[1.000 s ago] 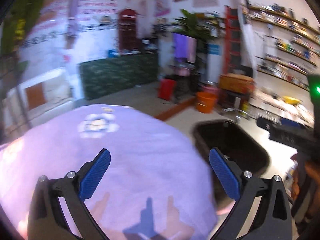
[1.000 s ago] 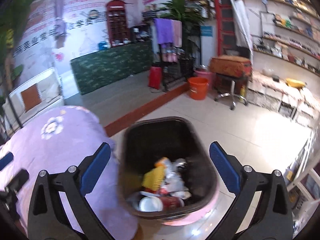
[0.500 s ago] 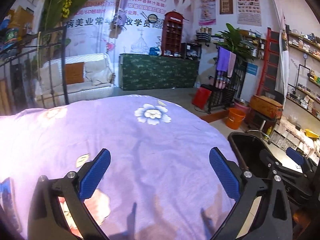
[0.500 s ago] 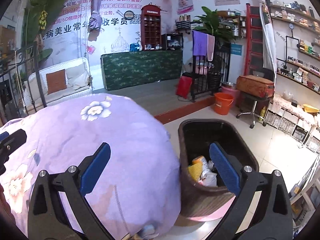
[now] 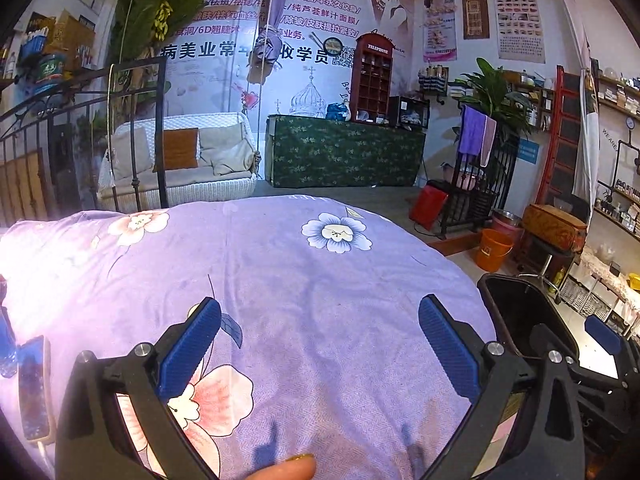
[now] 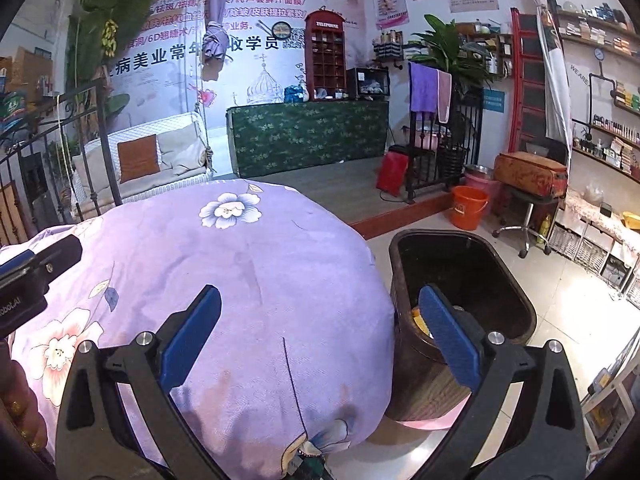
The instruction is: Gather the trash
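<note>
A dark trash bin (image 6: 464, 280) stands on the floor right of a table under a purple flowered cloth (image 6: 256, 272); a bit of yellow trash (image 6: 418, 318) shows inside it. The bin also shows in the left wrist view (image 5: 520, 312). My left gripper (image 5: 320, 344) is open and empty over the cloth (image 5: 320, 280). My right gripper (image 6: 320, 336) is open and empty, over the table's right edge, its right finger in front of the bin. A blue wrapper-like thing (image 5: 34, 384) lies at the cloth's far left edge.
An orange bucket (image 6: 468, 208), a stool with a brown case (image 6: 530, 176) and low shelves (image 6: 592, 240) stand on the tiled floor to the right. A green-covered counter (image 6: 308, 136), a swing seat (image 5: 180, 160) and an iron railing (image 5: 72, 152) lie behind the table.
Both grippers have swung left, away from above the bin and over the purple cloth. The bin has slid to the right side of both views. Both grippers stay open.
</note>
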